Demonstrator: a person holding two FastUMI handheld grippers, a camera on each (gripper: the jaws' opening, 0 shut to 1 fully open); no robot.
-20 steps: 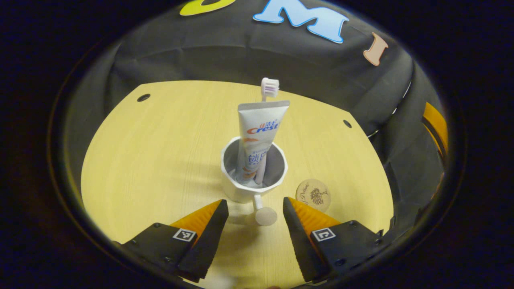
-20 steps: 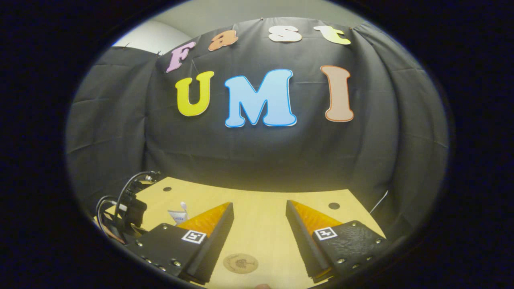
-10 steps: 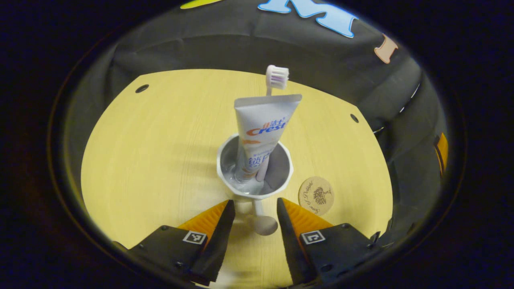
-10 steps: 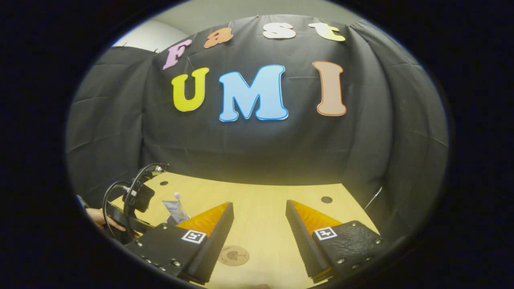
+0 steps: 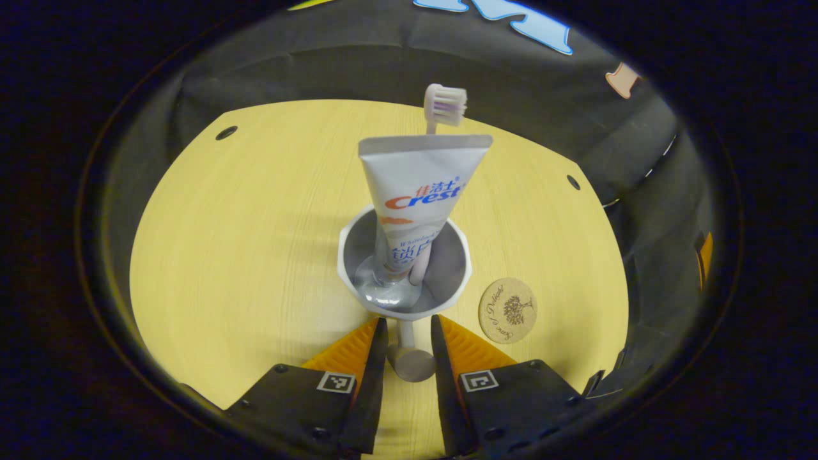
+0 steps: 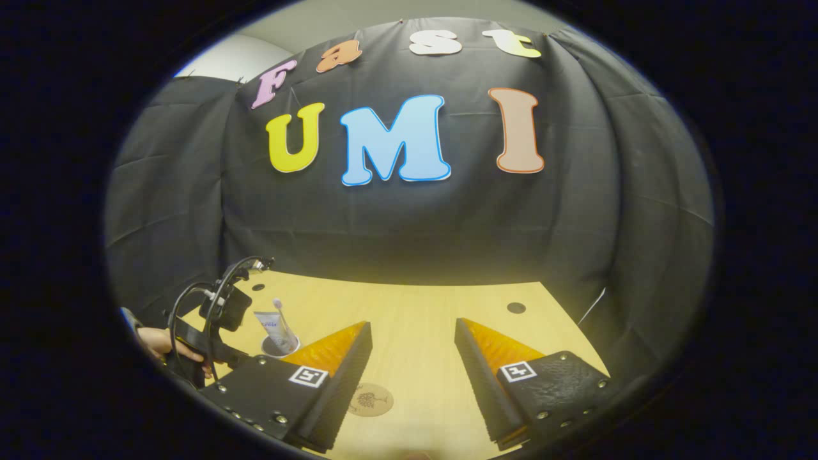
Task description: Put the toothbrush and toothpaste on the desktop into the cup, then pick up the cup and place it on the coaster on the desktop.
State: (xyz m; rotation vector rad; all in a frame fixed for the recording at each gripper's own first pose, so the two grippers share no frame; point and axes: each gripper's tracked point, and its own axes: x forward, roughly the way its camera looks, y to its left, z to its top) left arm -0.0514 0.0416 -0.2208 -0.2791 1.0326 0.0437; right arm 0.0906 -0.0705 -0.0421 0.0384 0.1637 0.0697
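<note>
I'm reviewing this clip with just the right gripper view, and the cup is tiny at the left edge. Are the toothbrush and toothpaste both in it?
Observer: Yes. In the left gripper view the toothpaste stands in the cup, with the toothbrush head rising behind it.
Operator: And the left gripper?
Observer: The left gripper has a finger on either side of the cup's handle. I cannot tell whether they press it.
Operator: Is the cup on the coaster?
Observer: No. The coaster lies bare beside the cup, apart from it.

Pale wood-grain worktop (image 5: 243, 243), matt; ahead of the fingers a glossy white cup (image 5: 460, 287), beside it a cork-like coaster (image 5: 507, 310).
</note>
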